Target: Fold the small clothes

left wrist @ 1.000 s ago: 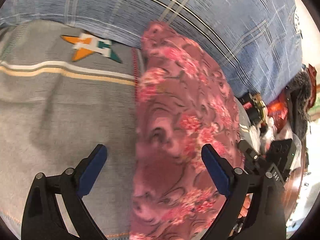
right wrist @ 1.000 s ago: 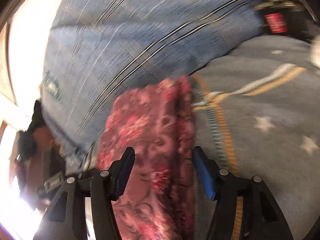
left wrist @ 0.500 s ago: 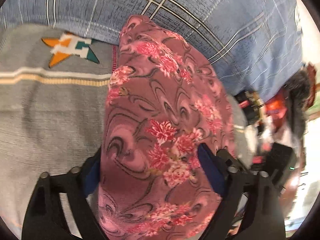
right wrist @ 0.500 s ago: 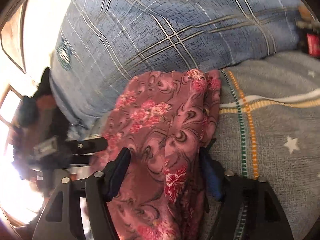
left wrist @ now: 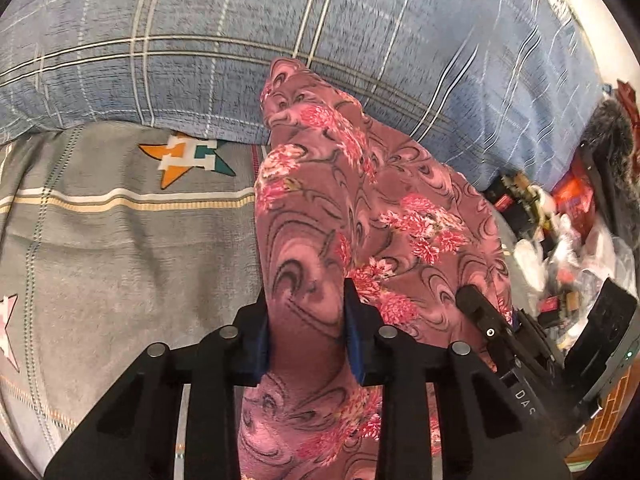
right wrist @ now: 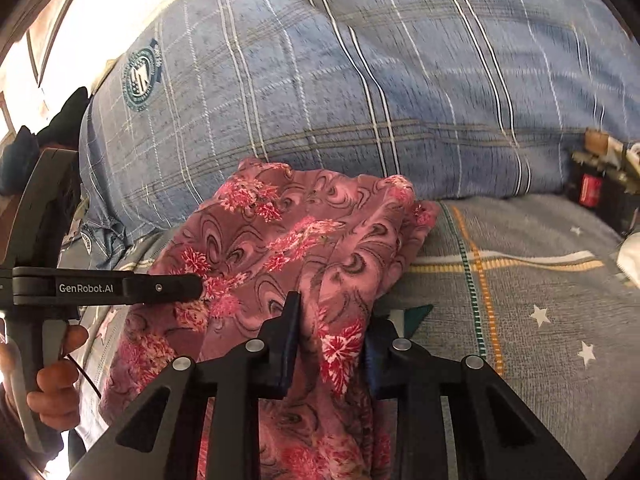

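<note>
A blue checked pillow (left wrist: 240, 40) fills the far side of both views, from about nine o'clock round to two o'clock; below it lies a grey bedsheet (left wrist: 100, 260) with cream and orange stripes and star prints, taking up the eight o'clock part of the left wrist view and the four o'clock part of the right wrist view; on the sheet, running from the middle down to six o'clock, is the pink flowered garment (left wrist: 360, 208), its far end resting against the pillow's lower edge and its near end gathered up between both tools; the left gripper (left wrist: 306, 328) has just been closing and its blue pads now pinch a bunched fold of the garment; the right gripper (right wrist: 332, 344) has likewise just been closing and its pads squeeze another fold of the same cloth (right wrist: 280, 240); in the right wrist view the left tool reaches in from nine o'clock, held by a hand (right wrist: 52, 384) at eight o'clock; a blurred clutter of small items (left wrist: 560, 232) sits at three o'clock in the left wrist view.
</note>
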The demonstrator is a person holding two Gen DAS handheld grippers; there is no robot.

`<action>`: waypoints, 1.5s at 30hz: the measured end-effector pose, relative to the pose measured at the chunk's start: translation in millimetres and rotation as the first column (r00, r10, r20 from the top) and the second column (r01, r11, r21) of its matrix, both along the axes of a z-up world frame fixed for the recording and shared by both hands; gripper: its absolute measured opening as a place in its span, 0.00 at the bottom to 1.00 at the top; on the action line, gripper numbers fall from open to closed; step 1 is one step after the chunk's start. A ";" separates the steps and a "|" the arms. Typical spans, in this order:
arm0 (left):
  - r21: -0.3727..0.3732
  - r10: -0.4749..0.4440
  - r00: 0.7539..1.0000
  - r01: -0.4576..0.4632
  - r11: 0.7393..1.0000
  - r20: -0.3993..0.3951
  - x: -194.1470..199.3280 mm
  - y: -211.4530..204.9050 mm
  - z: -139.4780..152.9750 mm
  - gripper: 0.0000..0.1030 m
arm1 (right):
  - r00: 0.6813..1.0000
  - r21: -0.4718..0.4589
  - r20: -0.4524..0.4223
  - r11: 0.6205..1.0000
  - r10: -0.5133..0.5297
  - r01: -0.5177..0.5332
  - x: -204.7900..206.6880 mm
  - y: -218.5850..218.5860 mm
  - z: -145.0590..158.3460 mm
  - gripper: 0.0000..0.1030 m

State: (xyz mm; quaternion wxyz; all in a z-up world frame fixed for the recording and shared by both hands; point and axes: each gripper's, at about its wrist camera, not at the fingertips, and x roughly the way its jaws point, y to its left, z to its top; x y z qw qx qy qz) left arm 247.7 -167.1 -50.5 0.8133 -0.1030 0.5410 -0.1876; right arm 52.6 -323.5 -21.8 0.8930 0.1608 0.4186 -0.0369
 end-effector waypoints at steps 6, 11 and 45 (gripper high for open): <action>-0.057 0.017 1.000 -0.016 0.998 0.009 -17.7 28.7 17.4 0.27 | 1.000 -0.032 0.026 0.999 0.010 -0.009 -8.1 27.2 27.7 0.26; -0.086 0.030 0.999 -0.028 0.996 0.020 -36.9 56.0 26.1 0.27 | 0.998 -0.039 0.049 0.999 0.028 -0.026 -19.1 55.7 47.9 0.26; -0.064 0.107 0.994 -0.108 0.992 -0.019 -78.3 162.0 -35.8 0.43 | 0.985 0.249 0.014 0.955 -0.170 0.161 -63.3 97.2 -10.5 0.46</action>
